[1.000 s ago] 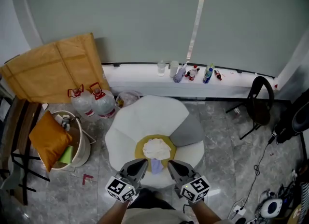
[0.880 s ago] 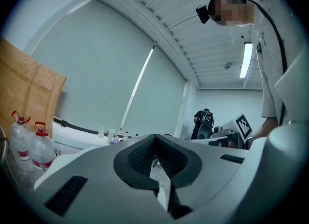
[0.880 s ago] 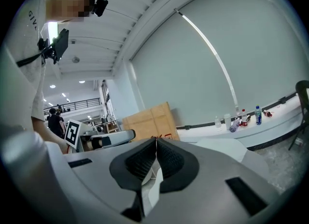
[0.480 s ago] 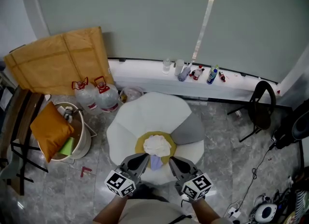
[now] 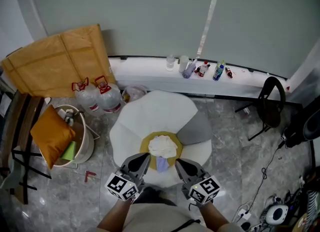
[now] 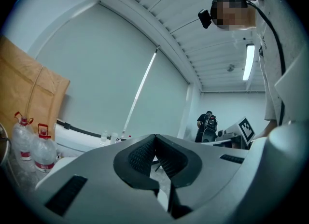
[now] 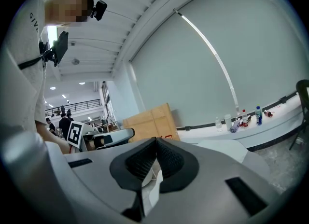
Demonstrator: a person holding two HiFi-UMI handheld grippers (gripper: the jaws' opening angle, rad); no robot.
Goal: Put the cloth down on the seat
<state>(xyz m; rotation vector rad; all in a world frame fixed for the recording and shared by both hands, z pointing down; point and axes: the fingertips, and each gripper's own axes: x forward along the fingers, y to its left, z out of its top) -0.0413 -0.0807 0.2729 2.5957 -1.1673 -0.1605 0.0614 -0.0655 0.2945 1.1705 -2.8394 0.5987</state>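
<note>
A white, petal-shaped seat (image 5: 150, 118) stands on the floor below me, with a round yellow centre (image 5: 145, 151). A crumpled white cloth (image 5: 162, 146) lies on that yellow centre, and a small lilac piece (image 5: 162, 163) shows at its near edge. My left gripper (image 5: 140, 162) and right gripper (image 5: 181, 166) hover side by side just short of the cloth, both shut with nothing between the jaws. Each gripper view looks level across the room, the pads (image 6: 155, 151) meeting at the tips.
A grey cushion (image 5: 195, 128) rests on the seat's right. Two water jugs (image 5: 97, 96), a bucket (image 5: 80, 143) with an orange cushion (image 5: 50, 133) and a brown cardboard sheet (image 5: 55, 71) stand left. Bottles (image 5: 200, 68) line the window ledge. A black chair (image 5: 270, 101) and cables lie right.
The view has shifted slightly. Both grippers sit a little lower and nearer me than a second ago. The cloth stays on the seat's centre.
</note>
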